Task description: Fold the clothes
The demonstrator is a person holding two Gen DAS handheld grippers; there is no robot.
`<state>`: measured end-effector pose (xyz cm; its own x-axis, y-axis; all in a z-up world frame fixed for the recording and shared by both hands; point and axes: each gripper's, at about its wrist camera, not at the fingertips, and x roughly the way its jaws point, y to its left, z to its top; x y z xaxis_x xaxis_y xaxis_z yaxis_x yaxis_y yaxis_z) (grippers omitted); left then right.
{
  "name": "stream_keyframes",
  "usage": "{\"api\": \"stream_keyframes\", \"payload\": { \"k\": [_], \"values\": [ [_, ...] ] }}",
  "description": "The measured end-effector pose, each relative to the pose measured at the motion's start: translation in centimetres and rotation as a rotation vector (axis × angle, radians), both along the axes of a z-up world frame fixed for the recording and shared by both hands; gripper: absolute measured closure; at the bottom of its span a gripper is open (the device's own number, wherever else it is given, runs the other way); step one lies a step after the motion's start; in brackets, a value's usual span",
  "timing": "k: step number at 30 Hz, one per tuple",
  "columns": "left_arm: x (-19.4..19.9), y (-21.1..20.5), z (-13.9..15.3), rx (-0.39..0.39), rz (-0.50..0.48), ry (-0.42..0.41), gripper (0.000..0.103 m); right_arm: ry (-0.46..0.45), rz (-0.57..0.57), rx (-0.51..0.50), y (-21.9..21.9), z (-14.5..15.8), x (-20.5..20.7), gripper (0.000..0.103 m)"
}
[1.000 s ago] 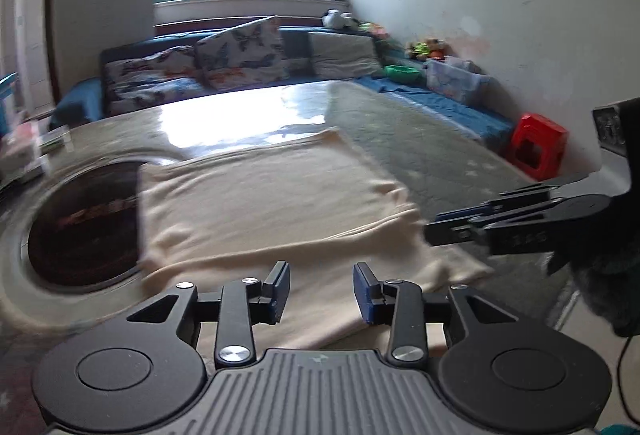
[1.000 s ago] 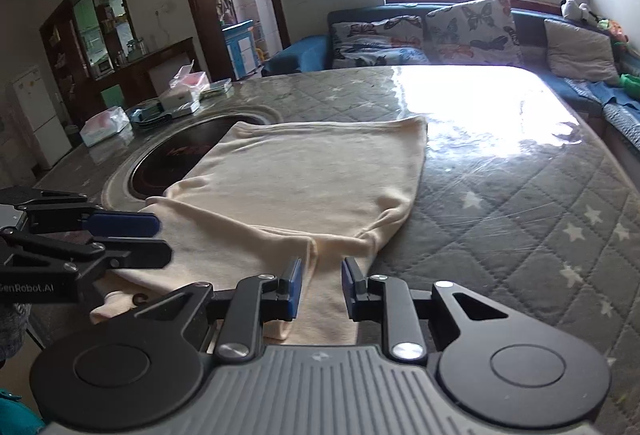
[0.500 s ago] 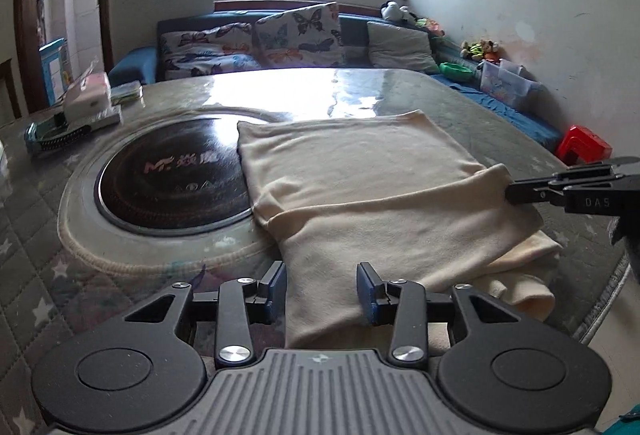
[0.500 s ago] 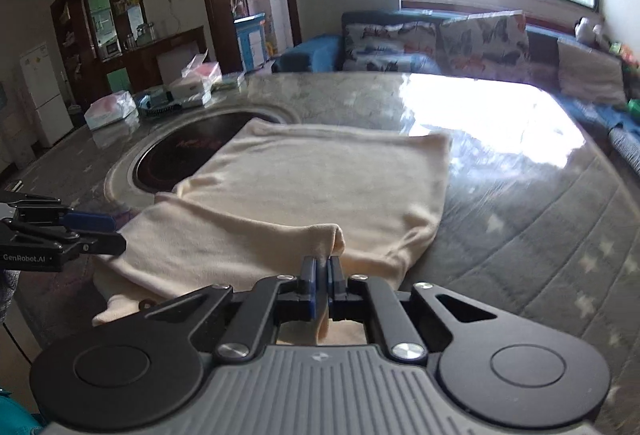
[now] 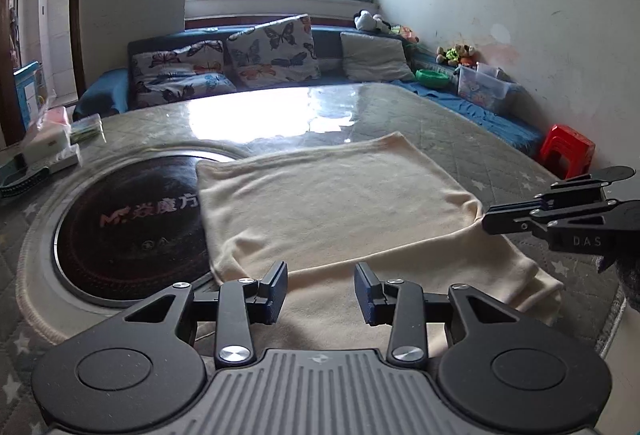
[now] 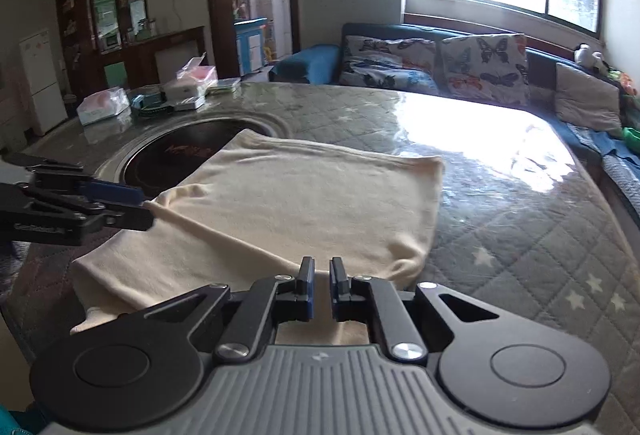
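A cream cloth (image 5: 332, 203) lies on the quilted table (image 5: 460, 139), its upper layer folded over a lower one. My left gripper (image 5: 322, 291) is open over the near edge of that upper layer. Cloth lies between its fingers, and the pads do not press on it. In the right wrist view the left gripper (image 6: 148, 211) reaches the layer's left corner. My right gripper (image 6: 322, 287) pinches the fold edge of the cloth (image 6: 320, 195). Its jaws are opening slightly, with only a narrow gap showing. From the left wrist view the right gripper (image 5: 486, 225) pulls the right corner taut.
A dark round hotplate (image 5: 128, 227) is set into the table, partly under the cloth. Tissue boxes (image 6: 104, 105) and small items stand at the far left. A sofa with cushions (image 5: 224, 67) runs behind, and a red stool (image 5: 566, 151) stands on the right. The table's near edge is just below the grippers.
The right gripper went from open to shut on the cloth's fold edge, then parted a sliver and rolled. The left gripper moved in to the upper layer's left corner, still open.
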<state>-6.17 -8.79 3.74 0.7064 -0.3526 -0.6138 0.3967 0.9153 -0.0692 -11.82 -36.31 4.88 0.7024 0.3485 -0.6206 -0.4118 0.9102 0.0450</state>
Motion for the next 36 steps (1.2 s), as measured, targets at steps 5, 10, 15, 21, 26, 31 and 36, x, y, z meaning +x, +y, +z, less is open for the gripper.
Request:
{"api": "stream_keyframes", "payload": {
  "k": [5, 10, 15, 21, 26, 31, 36],
  "values": [
    [0.5, 0.1, -1.4, 0.035, -0.01, 0.026, 0.064, 0.053, 0.053, -0.038, 0.8, -1.7, 0.3, 0.095],
    [-0.7, 0.5, -0.9, 0.05, -0.027, 0.012, 0.064, 0.063, 0.108, -0.081, 0.7, -1.6, -1.9, 0.095],
    [-3.2, 1.4, -0.2, 0.086, -0.07, -0.006, 0.062, 0.069, 0.135, -0.094, 0.4, -1.5, -3.6, 0.094],
    [-8.0, 1.6, 0.1, 0.213, -0.213, -0.085, 0.056, 0.062, 0.142, -0.102, 0.5, -1.5, -4.2, 0.094],
    [-10.6, 0.2, -0.9, 0.319, -0.332, -0.154, 0.056, 0.059, 0.134, -0.089, 0.4, -0.9, -4.5, 0.089],
    [-11.2, -1.5, -2.3, 0.37, -0.393, -0.211, 0.056, 0.039, 0.127, -0.107, 0.4, -0.3, -5.3, 0.082],
    [-11.1, -2.7, -2.9, 0.384, -0.401, -0.267, 0.056, 0.031, 0.132, -0.133, 0.1, -0.1, -6.4, 0.078]
  ]
}}
